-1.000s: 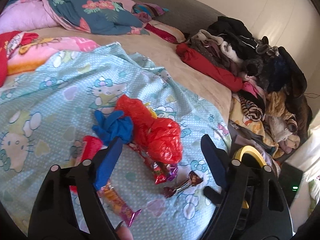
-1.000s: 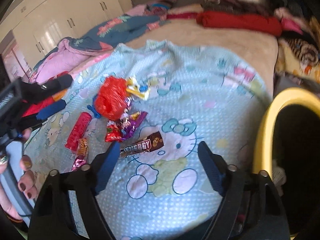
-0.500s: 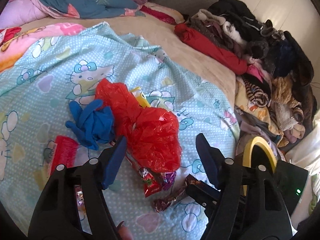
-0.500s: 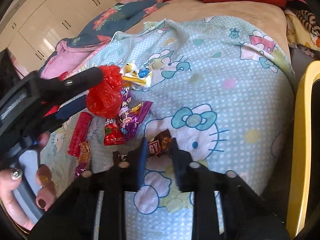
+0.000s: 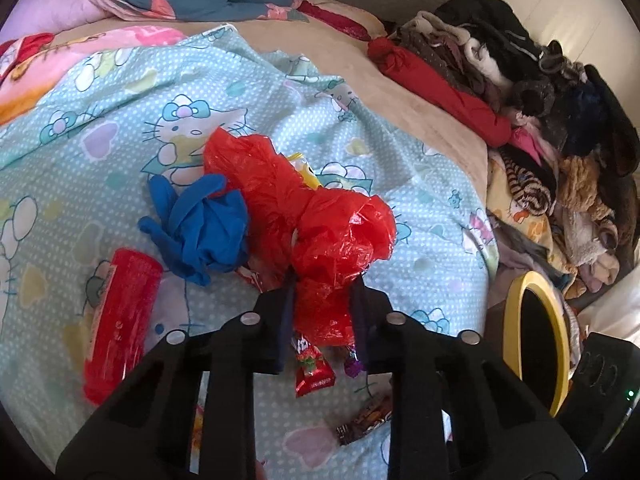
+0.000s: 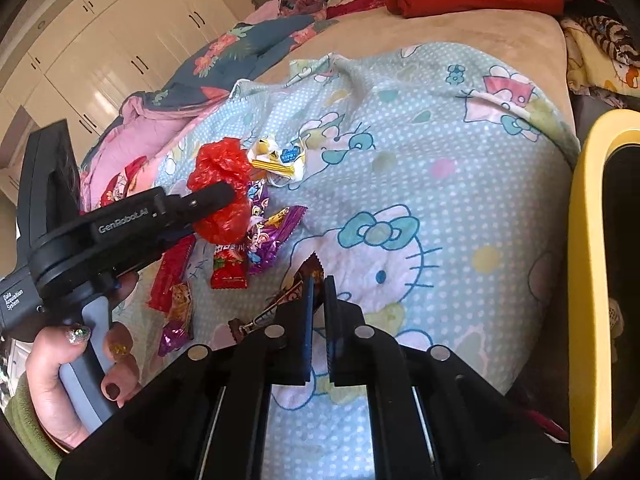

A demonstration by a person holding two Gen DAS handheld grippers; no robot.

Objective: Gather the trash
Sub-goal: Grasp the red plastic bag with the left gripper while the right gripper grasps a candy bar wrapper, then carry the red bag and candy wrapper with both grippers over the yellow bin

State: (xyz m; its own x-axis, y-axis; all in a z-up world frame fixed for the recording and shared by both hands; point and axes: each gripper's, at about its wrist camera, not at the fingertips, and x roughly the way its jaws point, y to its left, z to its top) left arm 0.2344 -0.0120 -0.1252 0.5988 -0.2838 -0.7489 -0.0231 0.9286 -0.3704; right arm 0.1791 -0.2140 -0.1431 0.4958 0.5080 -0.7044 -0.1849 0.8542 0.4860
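Trash lies scattered on a light-blue cartoon-print sheet (image 5: 100, 112). My left gripper (image 5: 323, 284) has its jaws closing on a crumpled red plastic bag (image 5: 336, 232), whose lower part is pinched between the pads. The right wrist view shows the same left gripper (image 6: 212, 200) at that bag (image 6: 220, 168). My right gripper (image 6: 319, 280) is shut on one end of a brown energy bar wrapper (image 6: 310, 268). The bar (image 5: 364, 420) also shows in the left wrist view. A blue glove (image 5: 200, 220) lies left of the bag.
Near the bag are a red tube wrapper (image 5: 120, 320), a small red candy wrapper (image 6: 229, 270), a purple wrapper (image 6: 268, 236) and a white-yellow wrapper (image 6: 280, 158). A yellow-rimmed bin (image 6: 584, 240) stands off the bed's right edge. Piled clothes (image 5: 540, 120) line the far right. A person's hand (image 6: 60, 360) holds the left gripper.
Both grippers went from wide open to closed. The left came down and forward onto the red bag. The right closed on the energy bar wrapper.
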